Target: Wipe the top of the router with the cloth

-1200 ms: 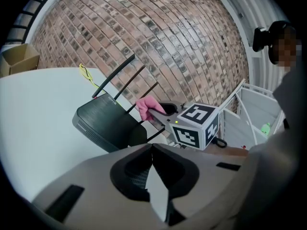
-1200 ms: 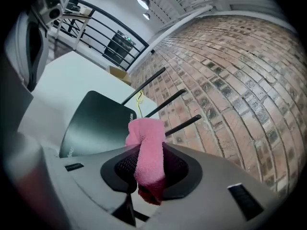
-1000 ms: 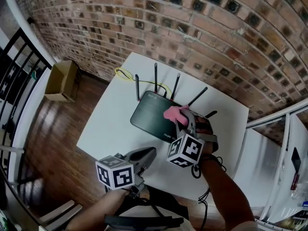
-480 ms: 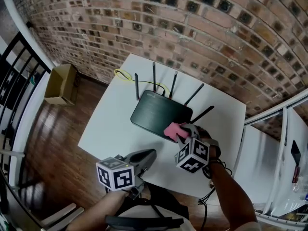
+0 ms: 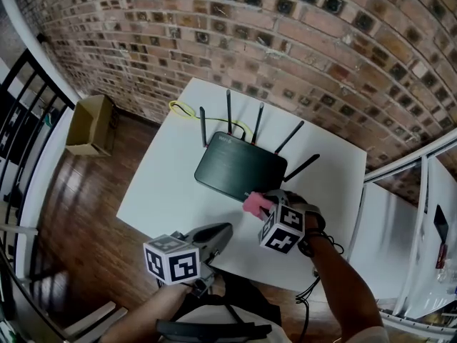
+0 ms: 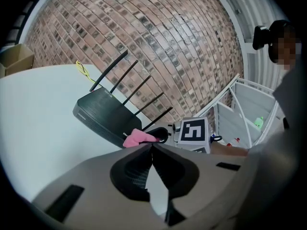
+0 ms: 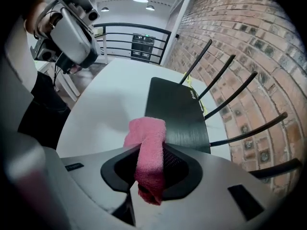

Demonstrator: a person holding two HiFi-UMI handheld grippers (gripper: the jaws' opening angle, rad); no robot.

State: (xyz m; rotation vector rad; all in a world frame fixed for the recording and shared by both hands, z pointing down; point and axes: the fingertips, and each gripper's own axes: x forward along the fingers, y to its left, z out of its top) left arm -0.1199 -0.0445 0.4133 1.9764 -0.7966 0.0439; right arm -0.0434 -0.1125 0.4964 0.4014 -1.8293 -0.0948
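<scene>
The black router [image 5: 239,174] with several upright antennas lies on the white table [image 5: 164,184]. My right gripper [image 5: 263,204] is shut on a pink cloth [image 5: 253,204] at the router's near right corner, pointing steeply down. In the right gripper view the cloth [image 7: 148,152] hangs folded between the jaws, in front of the router's top [image 7: 175,111]. Whether the cloth touches the router I cannot tell. My left gripper [image 5: 226,229] hovers over the table's near edge, shut and empty. In its own view the router [image 6: 98,114] and the cloth [image 6: 139,138] lie just beyond its closed tips [image 6: 151,146].
A yellow cable [image 5: 184,109] loops behind the router near the brick wall [image 5: 285,41]. A cardboard box [image 5: 93,120] sits on the wooden floor to the left, beside a black railing [image 5: 21,120]. A white shelf unit [image 5: 400,241] stands to the right of the table.
My right gripper has carried the cloth from the router's far right part back across its top to the near right corner, sinking and tipping downward. The left gripper has stayed put.
</scene>
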